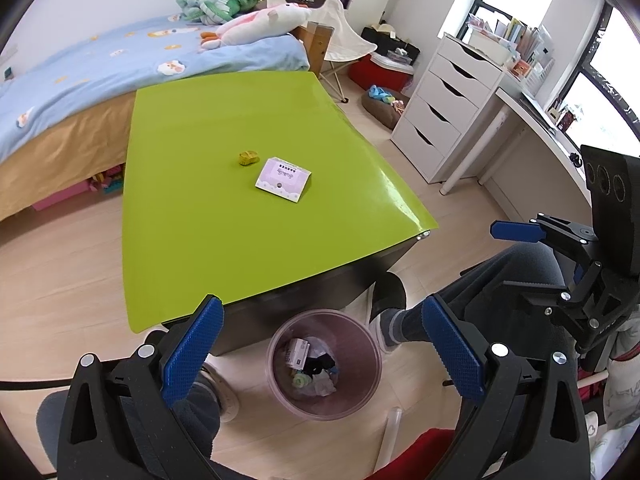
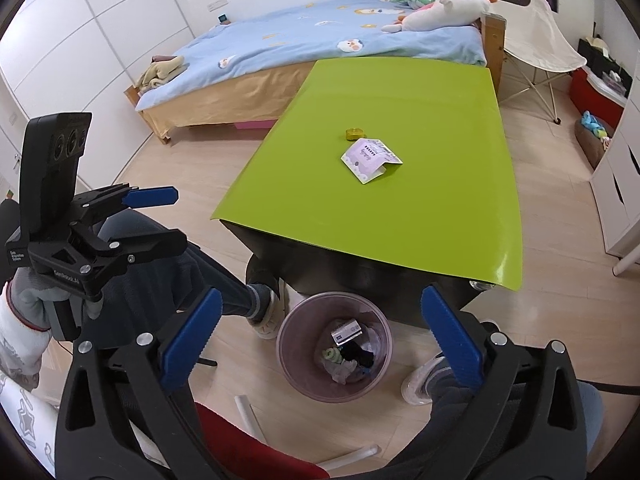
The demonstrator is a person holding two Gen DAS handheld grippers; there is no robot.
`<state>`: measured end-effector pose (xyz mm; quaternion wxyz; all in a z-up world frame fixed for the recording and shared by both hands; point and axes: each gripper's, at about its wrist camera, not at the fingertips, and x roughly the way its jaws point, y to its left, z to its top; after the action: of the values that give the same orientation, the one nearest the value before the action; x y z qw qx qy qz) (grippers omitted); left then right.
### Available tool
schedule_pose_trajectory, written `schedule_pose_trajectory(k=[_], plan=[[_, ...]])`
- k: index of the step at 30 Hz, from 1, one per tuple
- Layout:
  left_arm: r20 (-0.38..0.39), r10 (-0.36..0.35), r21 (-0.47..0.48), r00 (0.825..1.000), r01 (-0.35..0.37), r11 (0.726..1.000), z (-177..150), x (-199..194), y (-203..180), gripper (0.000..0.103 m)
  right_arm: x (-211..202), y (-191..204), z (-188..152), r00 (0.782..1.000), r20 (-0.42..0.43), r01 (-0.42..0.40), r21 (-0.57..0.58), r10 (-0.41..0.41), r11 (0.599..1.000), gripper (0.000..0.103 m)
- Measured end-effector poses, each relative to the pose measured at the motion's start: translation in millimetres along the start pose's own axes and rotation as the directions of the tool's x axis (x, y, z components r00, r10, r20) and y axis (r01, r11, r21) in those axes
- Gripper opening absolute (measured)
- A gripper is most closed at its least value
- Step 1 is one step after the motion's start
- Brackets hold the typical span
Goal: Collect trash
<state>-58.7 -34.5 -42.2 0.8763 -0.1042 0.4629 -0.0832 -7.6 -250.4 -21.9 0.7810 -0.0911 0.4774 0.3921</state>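
Observation:
A translucent pink trash bin (image 1: pixel 273 364) (image 2: pixel 286 360) stands on the floor at the table's near edge, with several bits of rubbish inside. My left gripper (image 1: pixel 324 348) hangs above it, open, nothing between its blue pads. My right gripper (image 2: pixel 322 338) is also above the bin, open wide and empty. On the lime-green table (image 1: pixel 200 220) (image 2: pixel 360 208) lie a small crumpled yellow-green scrap (image 1: pixel 248 157) (image 2: pixel 355 133) and a purple-and-white paper packet (image 1: pixel 283 179) (image 2: pixel 370 156), side by side, well beyond both grippers.
A person's legs and slippered feet (image 2: pixel 266 312) flank the bin. A bed (image 1: pixel 80 80) with plush toys lies behind the table. A white drawer unit (image 1: pixel 444 108) and desk stand to the right, a folding chair (image 2: pixel 536 40) beyond. A red seat edge (image 2: pixel 248 440) is below me.

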Motion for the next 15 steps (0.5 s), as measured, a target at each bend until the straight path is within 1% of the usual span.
schedule_pose_trajectory(k=[11, 15], plan=[[0.001, -0.002, -0.002, 1.000, 0.002, 1.000, 1.2, 1.1, -2.1, 0.096, -1.5, -5.3, 3.2, 1.000, 0.005, 0.000, 0.018, 0.000, 1.000, 0.099], [0.008, 0.001, 0.001, 1.000, -0.001, 1.000, 7.9, 0.6, -2.4, 0.096, -1.1, -9.0, 8.3, 1.000, 0.008, -0.002, 0.024, 0.001, 1.000, 0.099]])
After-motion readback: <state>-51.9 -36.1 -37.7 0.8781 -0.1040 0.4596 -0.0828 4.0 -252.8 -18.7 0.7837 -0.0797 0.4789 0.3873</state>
